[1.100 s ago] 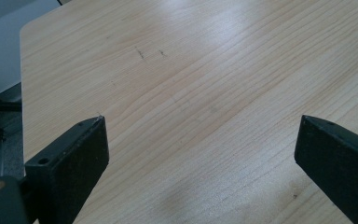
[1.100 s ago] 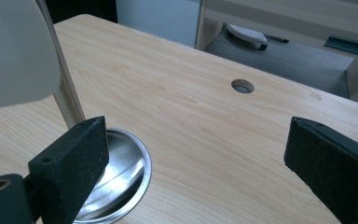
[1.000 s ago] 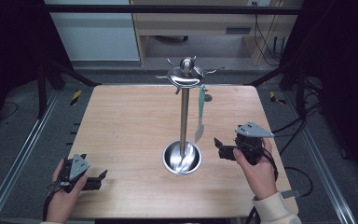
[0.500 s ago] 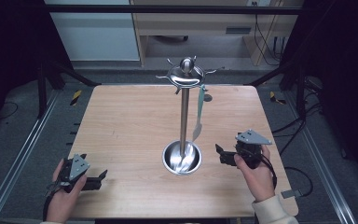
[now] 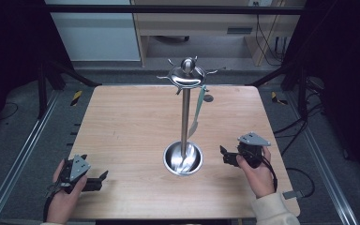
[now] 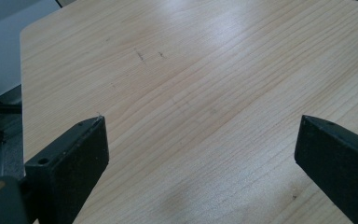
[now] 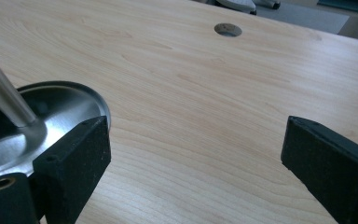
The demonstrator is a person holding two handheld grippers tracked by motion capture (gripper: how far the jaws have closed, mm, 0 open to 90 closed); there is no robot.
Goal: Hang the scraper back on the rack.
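Note:
A steel utensil stand rises from a round dish base at the table's middle, with a hooked crown on top. A pale-handled utensil hangs from a hook on its right side, tilted in toward the pole. My right gripper lies just right of the base, open and empty. In the right gripper view, the right gripper has the dish base and pole by its left jaw. My left gripper rests open near the front left edge. In the left gripper view, the left gripper spans bare wood.
The wooden table has a cable hole near its back right, which is the cable hole in the right gripper view. Metal frame rails run along both sides, and a desk and cables stand behind.
My right hand has drawn its gripper back a little toward the front edge. The hanging utensil's tip has swung in toward the pole. The left gripper has stayed put.

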